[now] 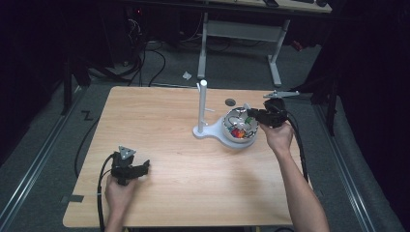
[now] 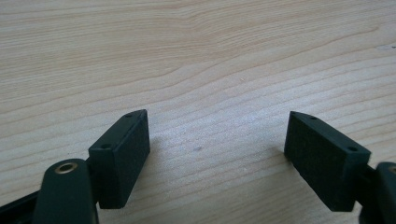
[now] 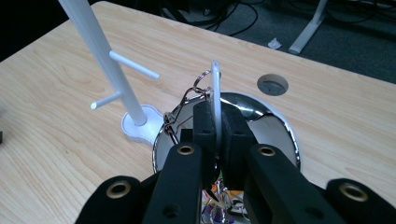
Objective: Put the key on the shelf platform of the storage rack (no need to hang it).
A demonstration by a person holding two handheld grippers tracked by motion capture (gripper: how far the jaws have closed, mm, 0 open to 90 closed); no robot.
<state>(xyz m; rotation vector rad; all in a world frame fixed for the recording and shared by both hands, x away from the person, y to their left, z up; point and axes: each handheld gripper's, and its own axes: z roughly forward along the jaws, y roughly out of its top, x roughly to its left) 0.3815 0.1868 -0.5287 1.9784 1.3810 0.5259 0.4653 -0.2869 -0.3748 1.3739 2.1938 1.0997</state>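
At 2 o'clock on the surface (image 1: 159, 125), right tongs (image 3: 217, 126) clamp a thin white tag (image 3: 215, 93) with wire ring over the steel bowl (image 1: 239, 126), probably bound for the white peg stand (image 1: 202, 108). Left tongs (image 2: 217, 154), 7 o'clock, rest apart, empty.

White flat tag (image 3: 215, 100) with metal ring (image 3: 201, 79), upright above bowl (image 3: 280, 126).

— Where's my high view?
— Above my side, looking forward and down over the whole wooden table (image 1: 159, 125).
— The gripper views?
— Left sits close, facing bare wood; right looks across the white stand (image 3: 105, 60), which the high view shares.
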